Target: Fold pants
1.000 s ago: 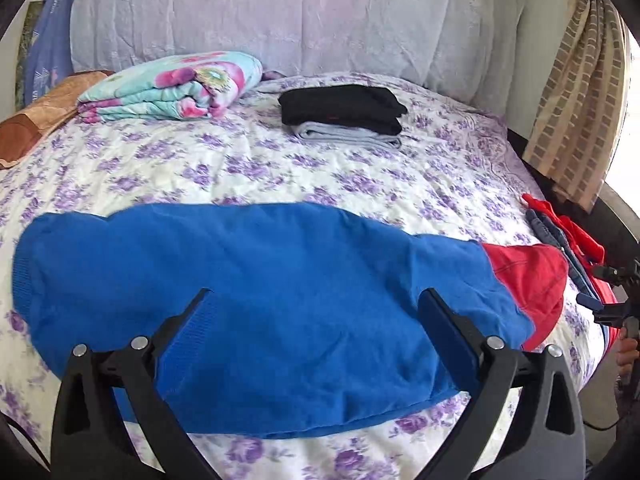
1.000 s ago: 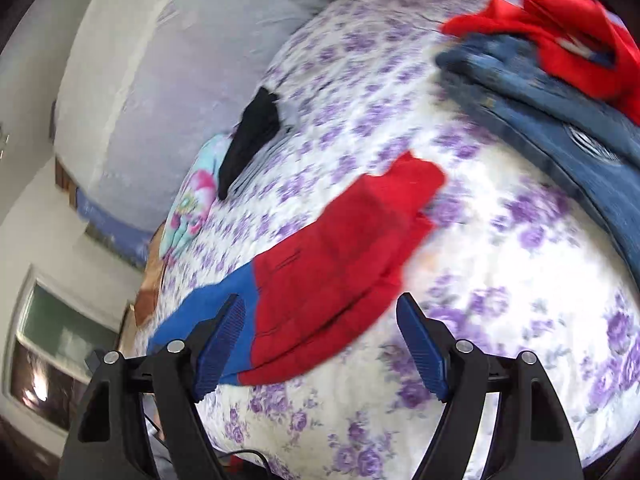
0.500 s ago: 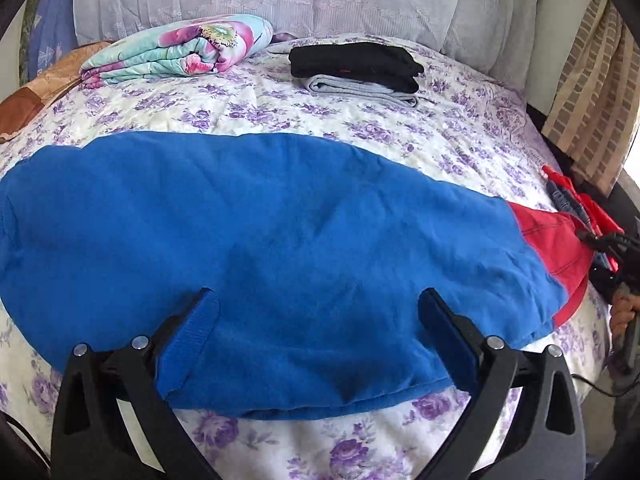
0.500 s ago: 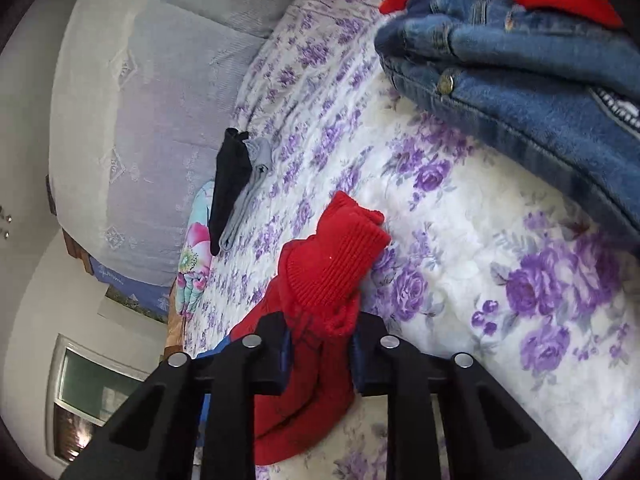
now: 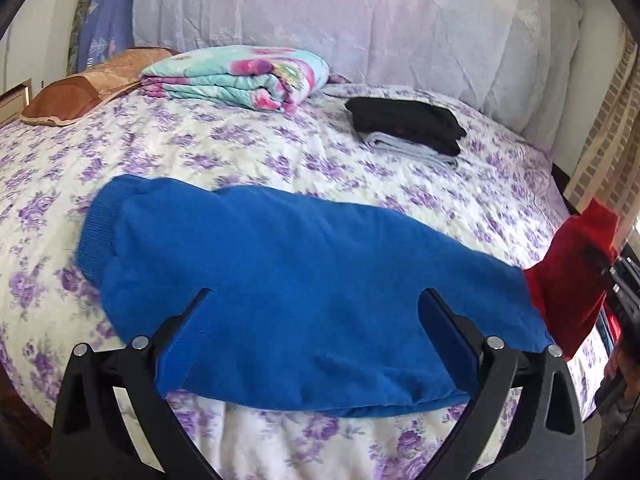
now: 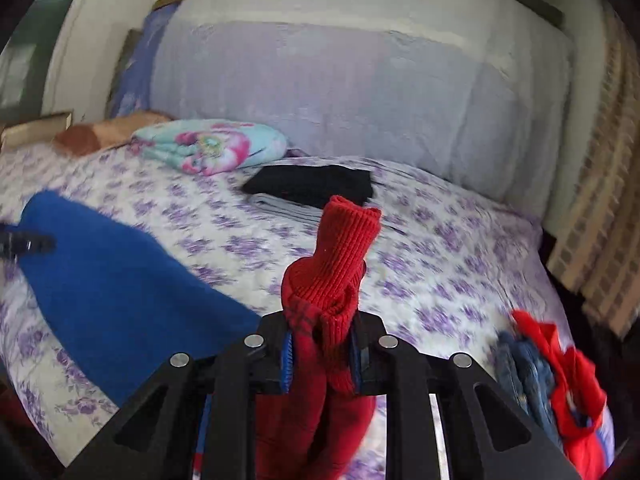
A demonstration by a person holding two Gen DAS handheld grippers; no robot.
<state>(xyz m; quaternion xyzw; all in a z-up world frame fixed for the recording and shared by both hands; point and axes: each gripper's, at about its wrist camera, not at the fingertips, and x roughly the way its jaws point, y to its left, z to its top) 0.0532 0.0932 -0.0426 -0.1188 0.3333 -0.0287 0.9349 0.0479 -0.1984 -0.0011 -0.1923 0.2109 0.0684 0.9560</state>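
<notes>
Clearly, the pants [image 5: 304,304] lie stretched across the flowered bed [image 5: 240,160], blue for most of their length and red at one end. The right gripper [image 6: 320,354] has its jaws pinching the red ribbed cuff [image 6: 344,240], which stands lifted off the bed. The left gripper [image 5: 316,320] hangs over the blue part near the bed's edge, jaws spread wide and gripping nothing. Farther back sit a folded floral blanket [image 5: 240,76] and a stack of folded black and grey clothes [image 5: 408,128]; jeans and red clothing [image 6: 548,376] lie heaped at the right.
</notes>
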